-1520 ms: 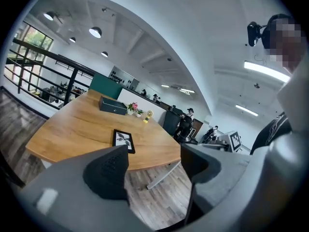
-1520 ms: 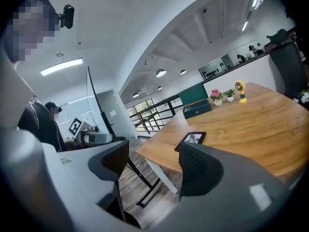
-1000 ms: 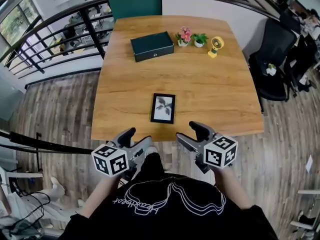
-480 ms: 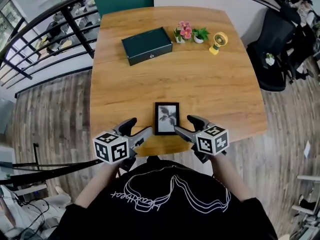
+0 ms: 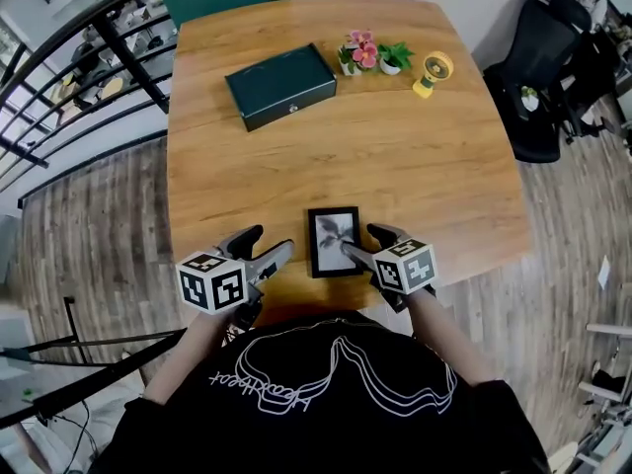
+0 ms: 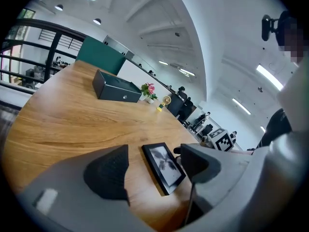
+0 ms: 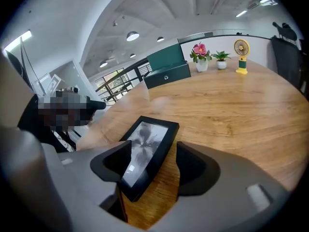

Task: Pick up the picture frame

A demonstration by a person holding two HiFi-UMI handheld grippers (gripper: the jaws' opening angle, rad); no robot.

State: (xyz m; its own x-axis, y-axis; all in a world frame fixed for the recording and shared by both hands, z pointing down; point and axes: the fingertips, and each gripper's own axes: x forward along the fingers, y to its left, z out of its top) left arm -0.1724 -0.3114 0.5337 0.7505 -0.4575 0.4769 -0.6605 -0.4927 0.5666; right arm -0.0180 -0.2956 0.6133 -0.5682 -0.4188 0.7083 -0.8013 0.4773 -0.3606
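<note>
A black picture frame (image 5: pixel 334 241) with a grey plant print lies flat near the front edge of the wooden table (image 5: pixel 415 166). My right gripper (image 5: pixel 365 242) stands open at the frame's right side. In the right gripper view its jaws straddle the near right edge of the frame (image 7: pixel 147 151), one jaw over the print, the other over bare wood; the right gripper (image 7: pixel 152 166) holds nothing. My left gripper (image 5: pixel 265 246) is open just left of the frame, apart from it. From the left gripper (image 6: pixel 153 170) the frame (image 6: pixel 163 165) shows ahead between the jaws.
A dark green box (image 5: pixel 281 85) sits at the table's far left. A pot of pink flowers (image 5: pixel 360 55), a small green plant (image 5: pixel 393 59) and a yellow fan (image 5: pixel 432 72) stand at the far right. Black office chairs (image 5: pixel 553 77) are right of the table, a railing (image 5: pixel 89 77) left.
Both grippers have moved forward from below the table's front edge to over it. The right one has come up to the frame's right edge; the left has closed in on its left side.
</note>
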